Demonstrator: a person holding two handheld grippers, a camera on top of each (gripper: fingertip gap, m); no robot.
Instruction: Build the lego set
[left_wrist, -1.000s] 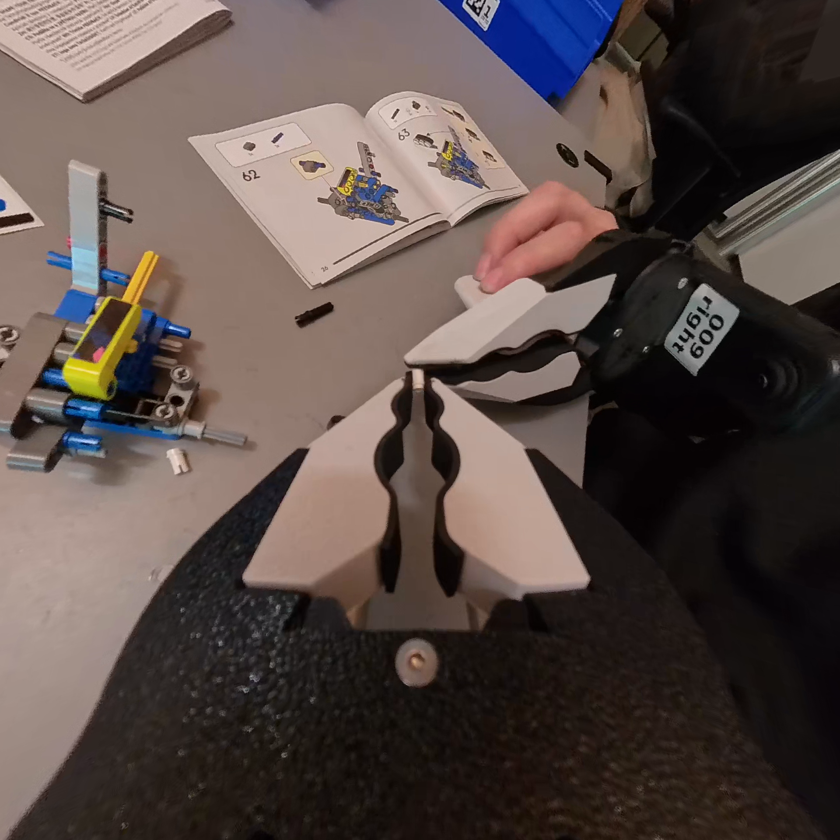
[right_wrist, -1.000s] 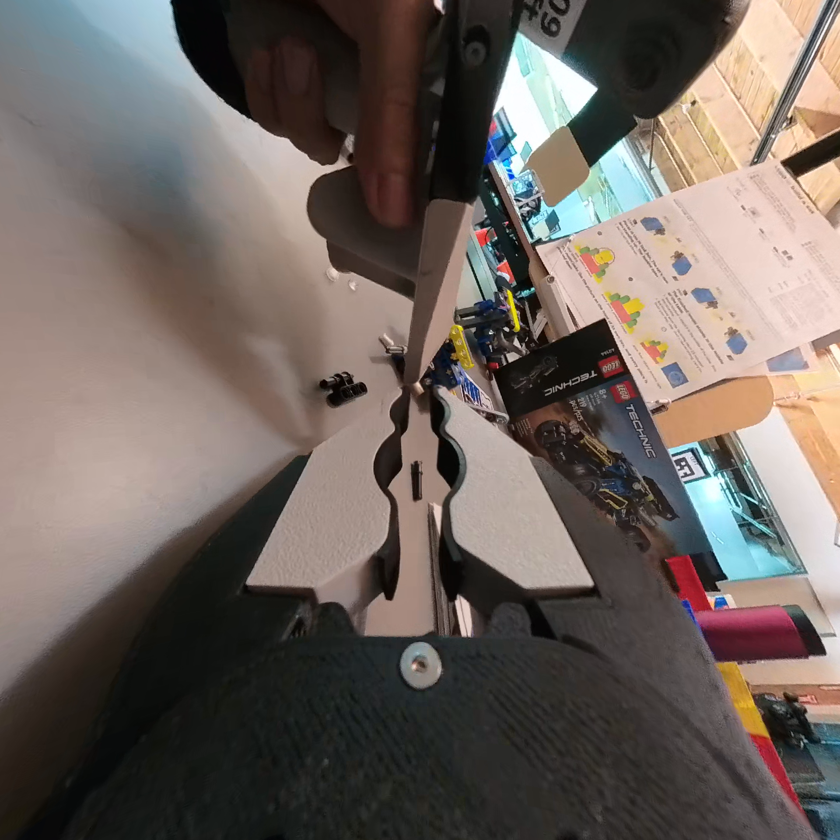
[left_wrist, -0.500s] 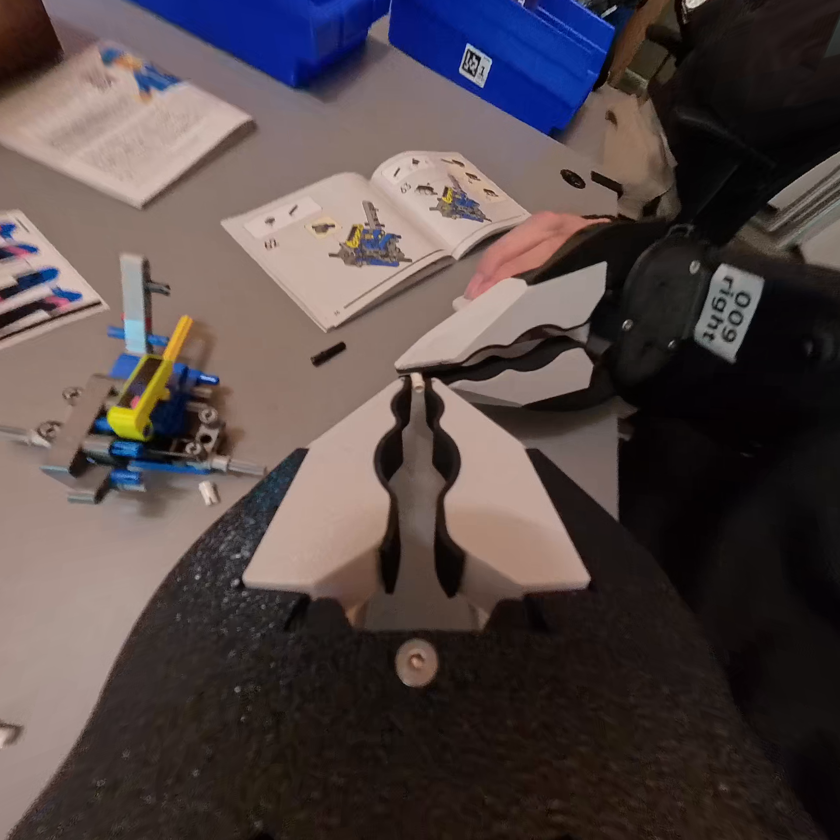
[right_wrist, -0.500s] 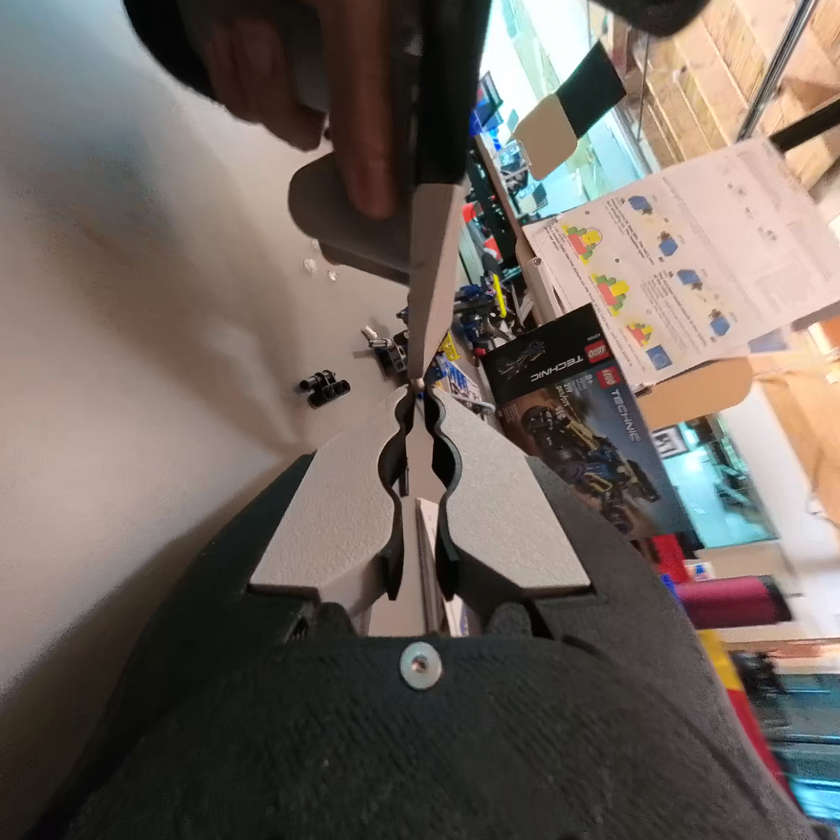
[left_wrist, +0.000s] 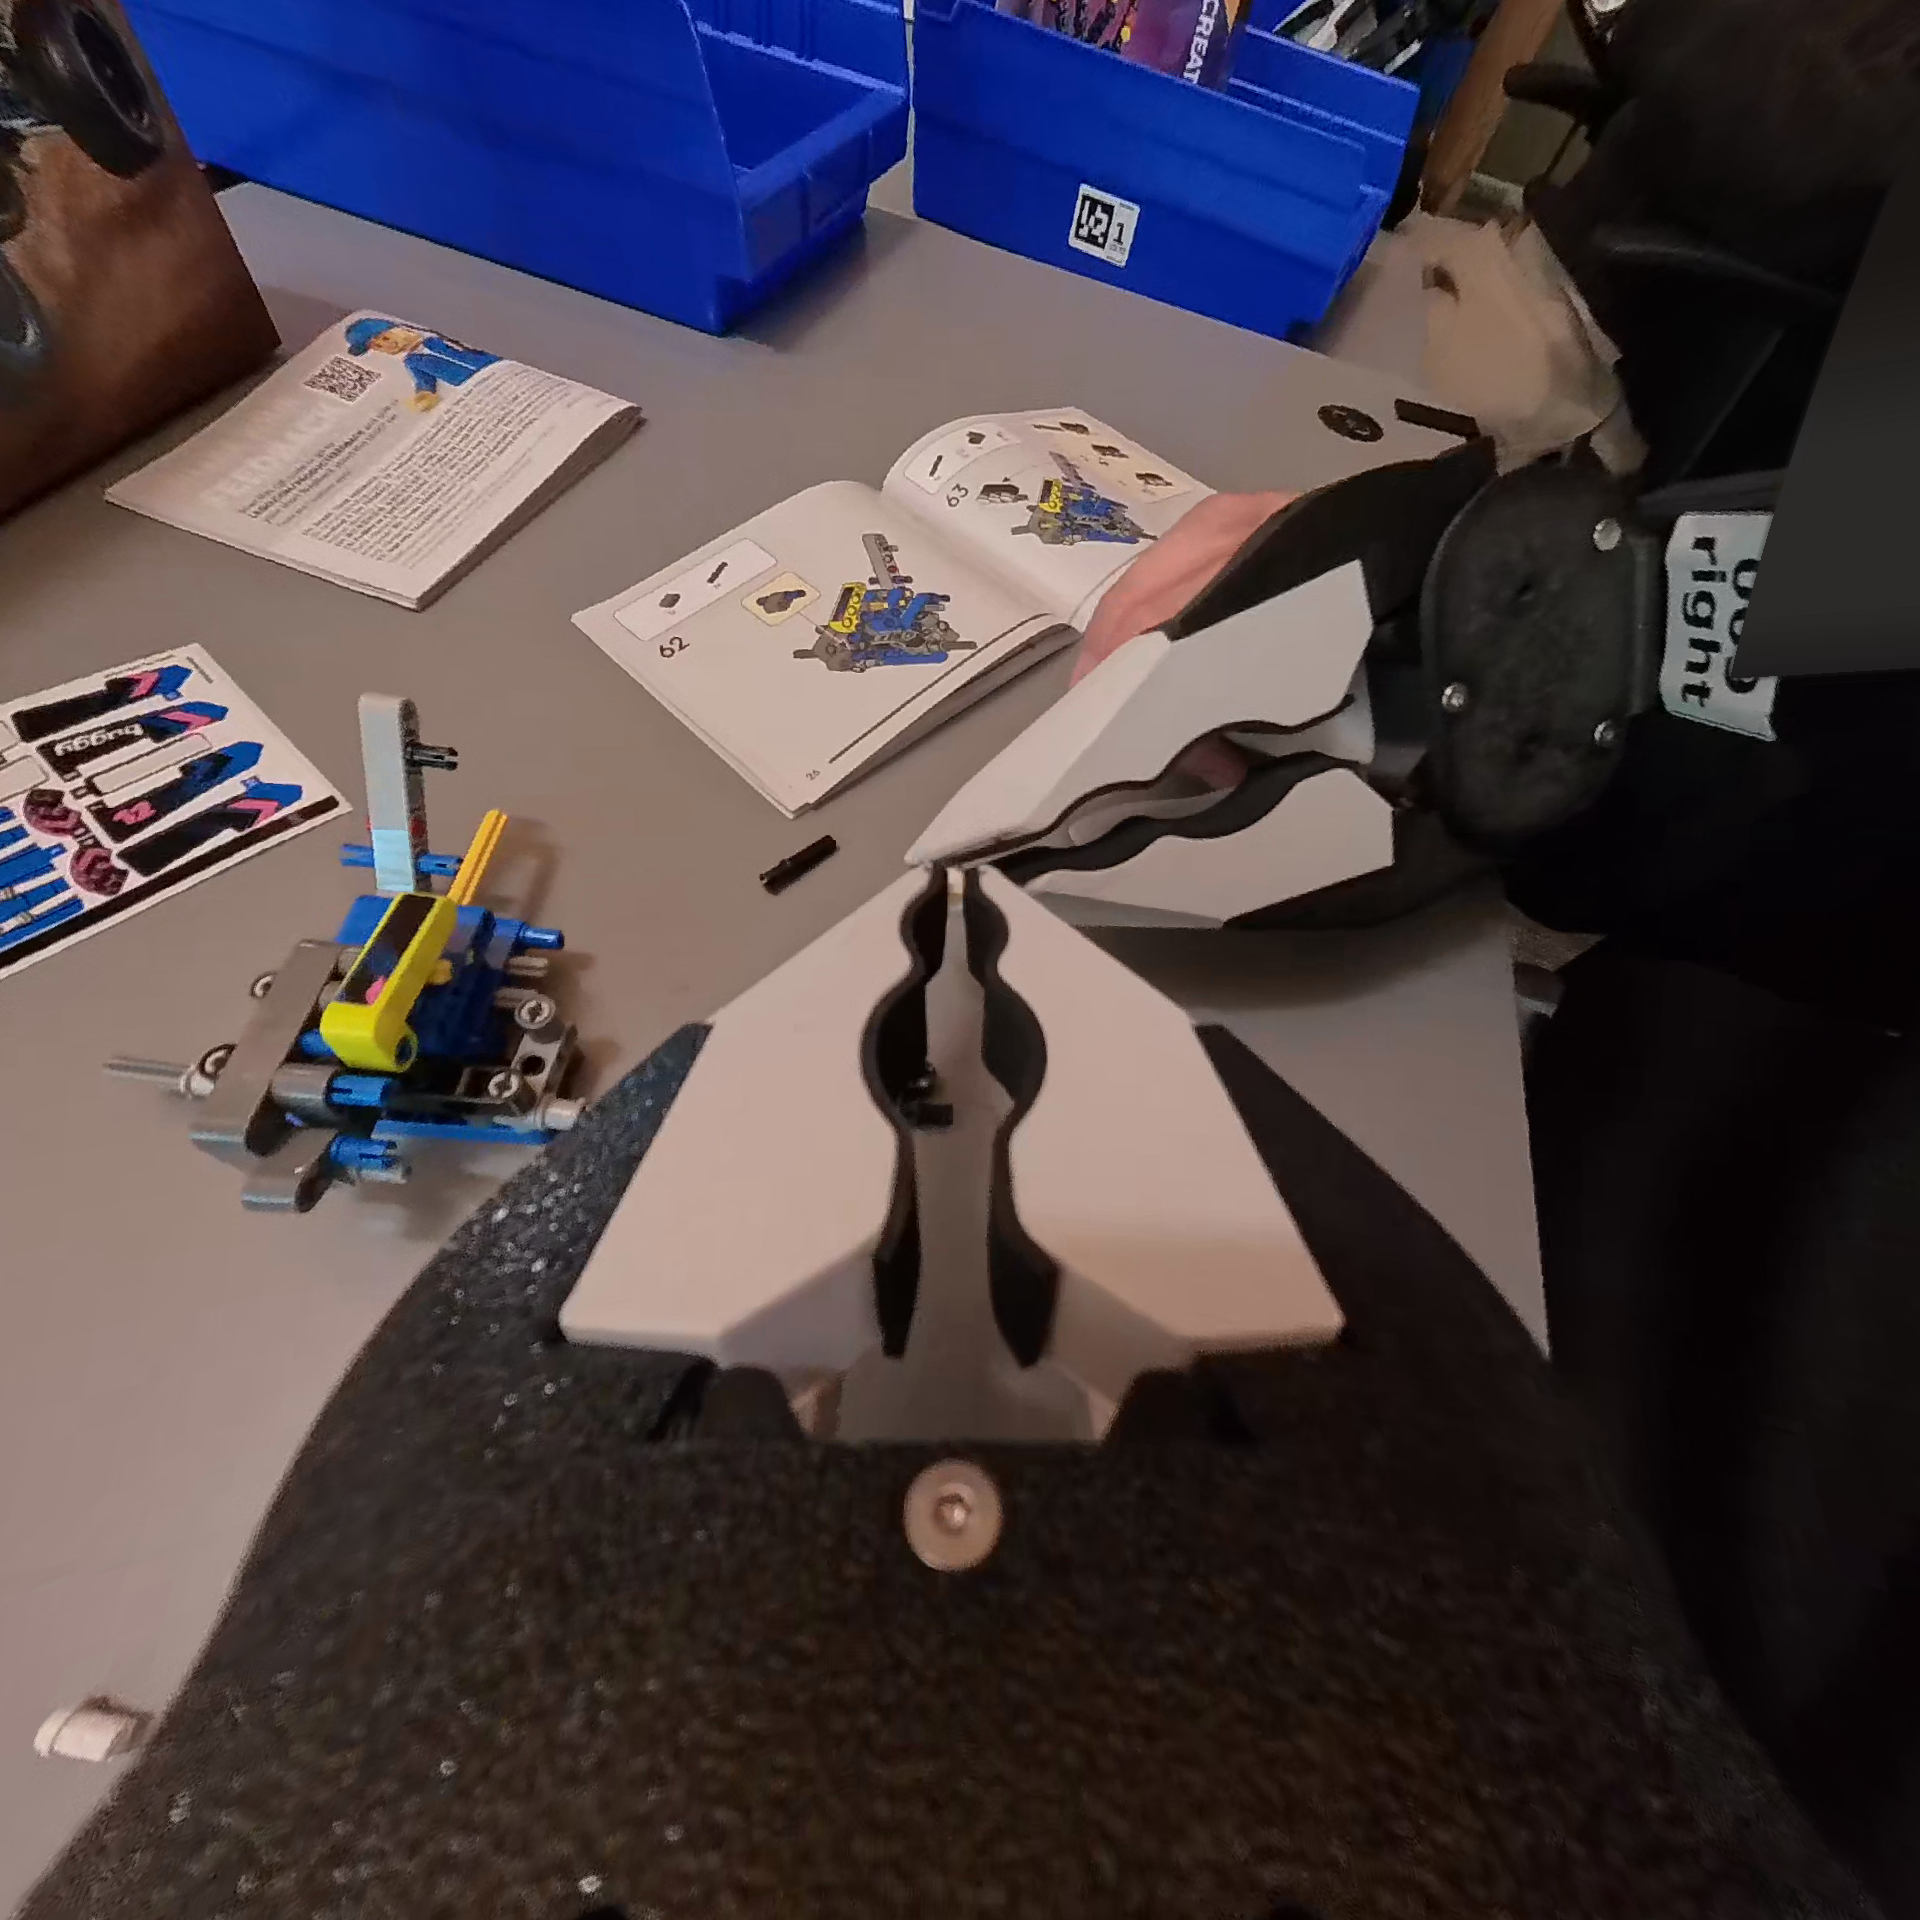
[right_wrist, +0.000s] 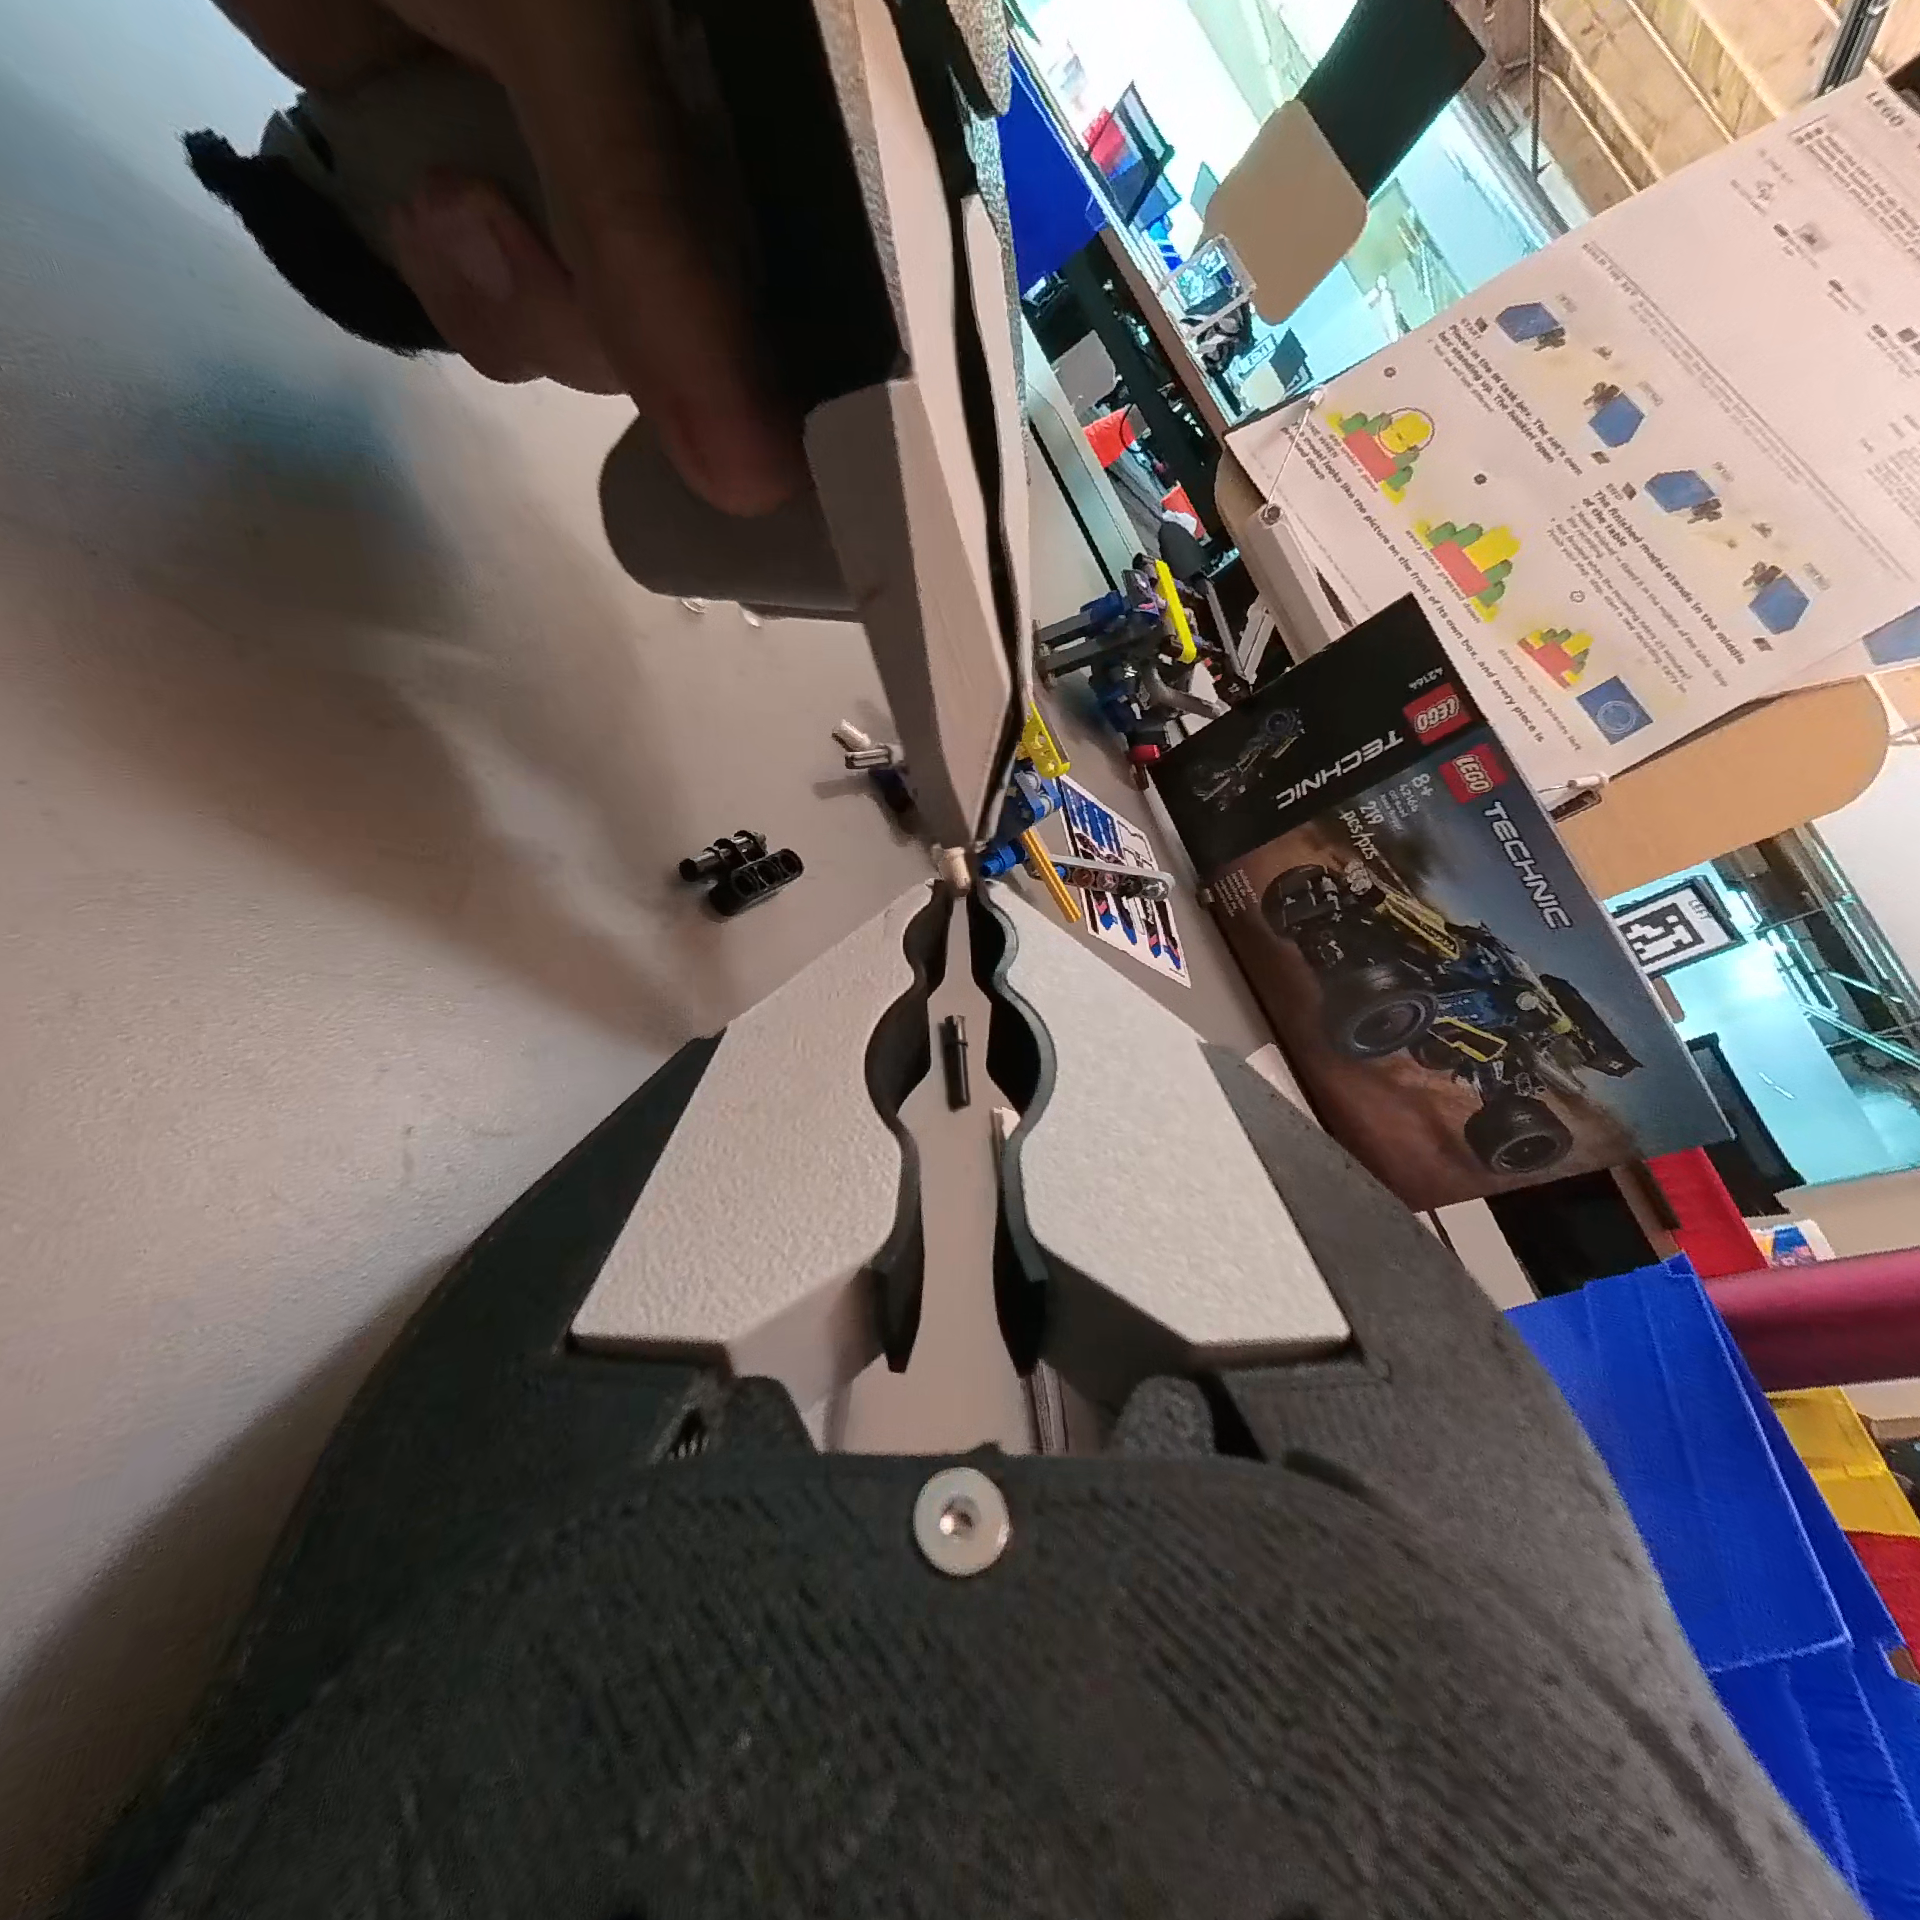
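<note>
Tips of our left tongs and right tongs meet over the grey table, both pairs pressed together on one small pale peg. Left of them sits our half-built model; a black pin lies just beyond.

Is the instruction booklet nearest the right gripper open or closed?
Open. The instruction booklet lies spread flat on the grey table, two illustrated pages facing up, its right edge hidden behind the right gripper.

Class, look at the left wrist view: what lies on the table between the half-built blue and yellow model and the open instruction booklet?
A single small black pin lies on the bare grey table between the model and the booklet; the left wrist view shows it.
</note>
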